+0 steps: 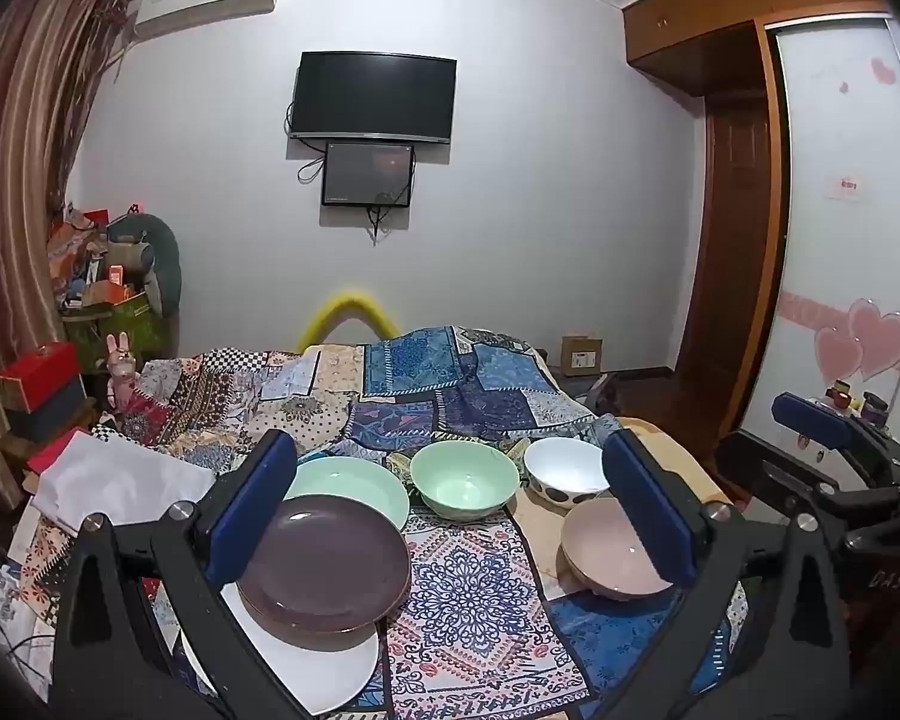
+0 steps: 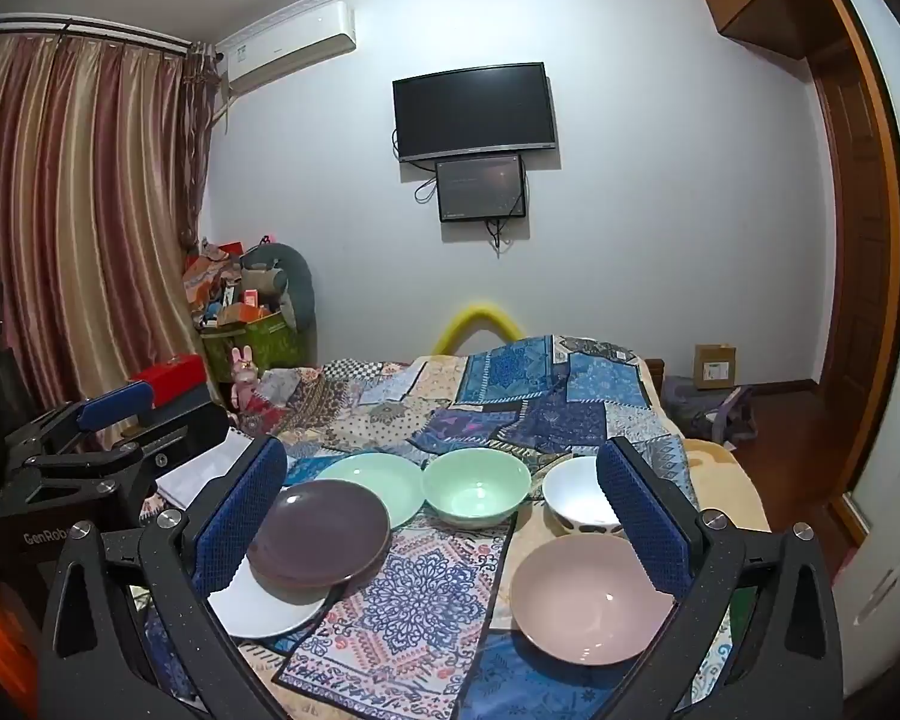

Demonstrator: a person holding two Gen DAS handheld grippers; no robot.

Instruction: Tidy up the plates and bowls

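Both our claws, left claw (image 1: 450, 516) and right claw (image 2: 444, 516), gape empty, so plates (image 1: 324, 558) and bowls (image 2: 477, 486) at lower frame remain mostly unsorted.

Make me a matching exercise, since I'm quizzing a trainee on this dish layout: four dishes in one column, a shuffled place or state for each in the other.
Dishes:
1. purple plate
2. pink bowl
3. green bowl
4. spotted white bowl

Places:
A. just beyond the pink bowl
B. beside the green plate
C. resting on the white plate
D. nearest on the right

Pairs: 1-C, 2-D, 3-B, 4-A
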